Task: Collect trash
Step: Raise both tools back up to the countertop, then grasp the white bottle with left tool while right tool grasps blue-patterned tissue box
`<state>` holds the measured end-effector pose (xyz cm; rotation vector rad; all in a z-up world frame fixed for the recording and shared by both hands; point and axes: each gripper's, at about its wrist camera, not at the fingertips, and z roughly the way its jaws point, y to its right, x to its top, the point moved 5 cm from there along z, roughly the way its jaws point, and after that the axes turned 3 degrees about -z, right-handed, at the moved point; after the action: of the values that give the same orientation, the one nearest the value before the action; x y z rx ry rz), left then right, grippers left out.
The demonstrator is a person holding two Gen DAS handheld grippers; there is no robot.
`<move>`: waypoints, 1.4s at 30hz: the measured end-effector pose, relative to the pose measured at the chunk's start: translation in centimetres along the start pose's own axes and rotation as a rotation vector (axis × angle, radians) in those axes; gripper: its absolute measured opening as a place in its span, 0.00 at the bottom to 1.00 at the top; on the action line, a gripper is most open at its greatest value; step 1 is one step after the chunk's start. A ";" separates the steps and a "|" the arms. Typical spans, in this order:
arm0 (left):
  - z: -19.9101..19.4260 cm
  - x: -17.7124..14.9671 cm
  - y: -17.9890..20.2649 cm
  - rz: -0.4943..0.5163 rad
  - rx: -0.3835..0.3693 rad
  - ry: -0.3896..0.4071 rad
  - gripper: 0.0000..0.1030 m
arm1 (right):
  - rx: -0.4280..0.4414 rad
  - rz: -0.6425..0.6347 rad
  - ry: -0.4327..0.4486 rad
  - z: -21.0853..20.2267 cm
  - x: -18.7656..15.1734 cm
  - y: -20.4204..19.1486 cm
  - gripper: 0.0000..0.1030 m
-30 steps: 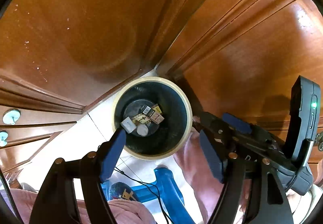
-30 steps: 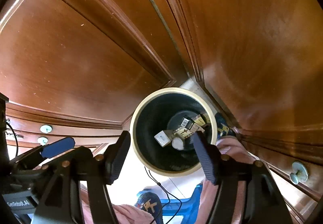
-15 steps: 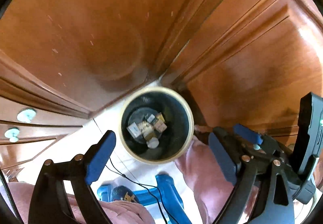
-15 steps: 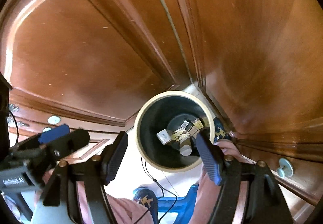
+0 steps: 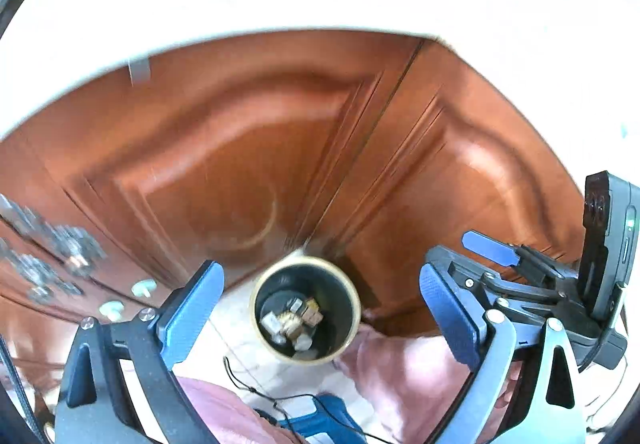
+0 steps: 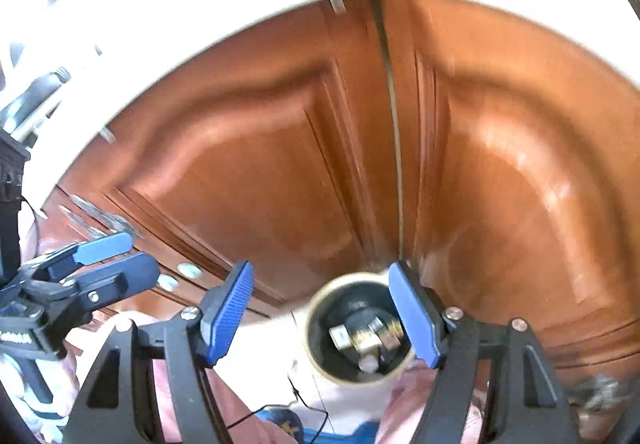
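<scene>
A round bin (image 5: 340,324) with a cream rim stands on the pale floor in the corner of the wooden cabinets, far below both grippers. Several bits of trash (image 5: 290,320), small boxes and wrappers, lie on its dark bottom. My left gripper (image 5: 320,276) hovers high above it, its jaws opening with nothing between the blue pads. In the right wrist view the same bin (image 6: 314,344) and trash (image 6: 360,338) show under my right gripper (image 6: 320,272), which is open and holds nothing. The left gripper (image 6: 116,260) shows at that view's left edge.
Brown wooden cabinet doors (image 5: 248,171) fill the middle, with a bright white countertop edge (image 5: 280,3) above them. Round drawer knobs (image 5: 144,288) sit at the left. A person's pink trousers (image 5: 404,368), a blue slipper (image 5: 320,416) and a thin black cable (image 5: 248,384) lie below.
Both grippers have risen well away from the bin, which now looks much smaller. The white countertop has come into view at the top. The left jaws have spread wider.
</scene>
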<state>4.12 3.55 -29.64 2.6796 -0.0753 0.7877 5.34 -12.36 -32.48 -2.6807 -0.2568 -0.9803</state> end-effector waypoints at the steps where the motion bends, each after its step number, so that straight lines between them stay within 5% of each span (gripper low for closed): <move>1: -1.1 0.8 0.4 0.008 -0.003 0.017 0.95 | 0.007 -0.006 0.025 -1.2 1.0 -0.4 0.68; 5: -5.5 4.7 1.9 0.037 -0.044 0.085 0.95 | 0.058 -0.026 0.119 -6.1 5.3 -1.7 0.68; 13: -10.8 13.2 3.1 0.034 -0.064 0.124 0.94 | 0.018 -0.059 0.215 -12.5 16.1 -0.9 0.68; 20: -12.9 21.3 4.8 0.153 0.025 0.190 0.94 | -0.048 -0.127 0.215 -12.5 25.8 0.8 0.68; 26: -9.9 28.3 5.2 0.210 0.120 0.164 0.94 | -0.124 -0.180 0.147 -7.9 32.5 2.7 0.68; 39: 4.5 37.6 -0.5 -0.038 0.110 -0.008 0.91 | -0.096 -0.212 -0.063 5.0 35.7 8.8 0.68; 42: 6.7 38.5 -1.1 -0.078 0.111 -0.030 0.89 | -0.057 -0.207 -0.088 6.4 35.6 9.3 0.52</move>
<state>40.21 4.01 -14.72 2.7801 0.0669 0.7490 38.50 -16.64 -15.78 -2.7957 -0.5416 -0.9397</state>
